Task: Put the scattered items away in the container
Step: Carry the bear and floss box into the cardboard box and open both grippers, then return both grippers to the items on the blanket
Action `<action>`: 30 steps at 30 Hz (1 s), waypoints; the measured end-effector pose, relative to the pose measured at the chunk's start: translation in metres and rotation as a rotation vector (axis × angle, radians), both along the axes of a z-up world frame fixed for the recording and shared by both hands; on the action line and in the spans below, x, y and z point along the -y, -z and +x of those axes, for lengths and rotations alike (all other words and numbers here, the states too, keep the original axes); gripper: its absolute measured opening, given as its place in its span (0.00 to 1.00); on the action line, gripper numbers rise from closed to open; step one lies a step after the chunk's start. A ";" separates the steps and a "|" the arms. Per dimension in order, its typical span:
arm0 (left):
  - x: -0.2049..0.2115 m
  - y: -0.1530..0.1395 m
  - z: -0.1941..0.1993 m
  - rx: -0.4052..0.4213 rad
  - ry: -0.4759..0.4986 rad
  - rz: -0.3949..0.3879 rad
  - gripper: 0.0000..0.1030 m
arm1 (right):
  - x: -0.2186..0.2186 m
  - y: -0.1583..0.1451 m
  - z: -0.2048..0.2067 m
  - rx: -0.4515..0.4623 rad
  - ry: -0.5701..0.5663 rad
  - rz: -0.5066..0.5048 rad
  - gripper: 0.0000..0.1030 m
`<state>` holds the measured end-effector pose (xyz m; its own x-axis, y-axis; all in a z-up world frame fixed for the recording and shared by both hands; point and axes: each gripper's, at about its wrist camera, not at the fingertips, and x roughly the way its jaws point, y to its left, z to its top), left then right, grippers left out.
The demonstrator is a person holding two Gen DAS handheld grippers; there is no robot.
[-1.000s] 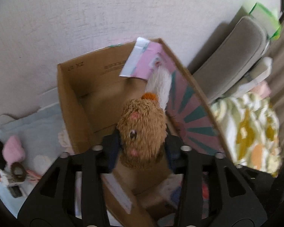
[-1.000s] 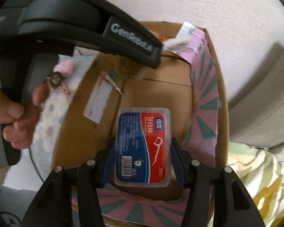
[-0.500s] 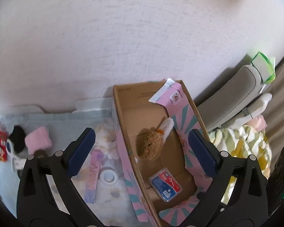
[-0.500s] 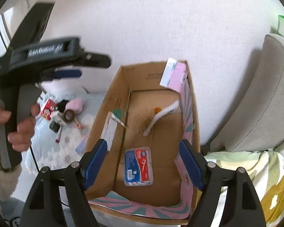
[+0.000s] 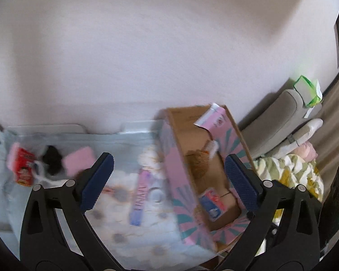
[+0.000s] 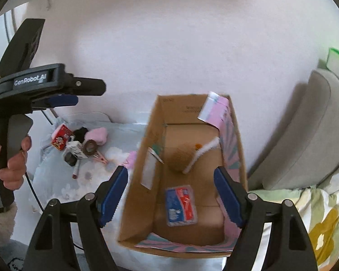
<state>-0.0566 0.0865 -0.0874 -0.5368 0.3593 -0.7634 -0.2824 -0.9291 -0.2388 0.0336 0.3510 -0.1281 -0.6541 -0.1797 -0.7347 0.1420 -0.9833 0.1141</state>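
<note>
Both your grippers, left (image 5: 167,178) and right (image 6: 170,197), hang spread and empty above the box (image 6: 137,176). The pink strip (image 5: 139,199) lies lengthwise on the mat (image 5: 115,221) beside the box's left wall, nearest your left; the clutter (image 6: 79,143) sits in the far-left corner.

The cardboard box (image 6: 154,122) is plain brown inside, pink with teal rays outside. In it lie a shaggy brown plush toy (image 6: 180,158) and a blue-and-red floss case (image 6: 180,205). Beside it, a pale blue cloth (image 5: 124,203) with faint flower blotches carries a pink sock (image 6: 97,135) and a red packet (image 6: 61,136) — the bedding (image 6: 323,221) to the right shows green, white and mustard.
</note>
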 end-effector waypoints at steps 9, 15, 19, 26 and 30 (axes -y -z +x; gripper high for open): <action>0.117 -0.028 0.025 -0.121 -0.179 -0.204 0.97 | 0.061 -0.024 -0.011 -0.062 -0.105 0.018 0.73; 0.185 -0.003 0.031 -0.063 -0.278 -0.215 0.97 | 0.107 -0.021 -0.017 -0.033 -0.160 0.026 0.73; 0.217 0.019 0.029 0.009 -0.337 -0.180 0.97 | 0.134 -0.010 -0.018 -0.010 -0.174 0.062 0.73; 0.247 0.057 0.020 0.077 -0.382 -0.161 0.97 | 0.155 0.024 -0.033 0.107 -0.124 0.044 0.73; 0.256 0.086 0.008 0.122 -0.374 -0.138 0.97 | 0.164 0.048 -0.040 0.166 -0.089 0.074 0.73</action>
<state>-0.0482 -0.1692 -0.1737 -0.5133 0.0463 -0.8570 0.1033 -0.9879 -0.1153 -0.0065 0.1867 -0.1760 -0.5070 -0.1726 -0.8445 0.2140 -0.9743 0.0706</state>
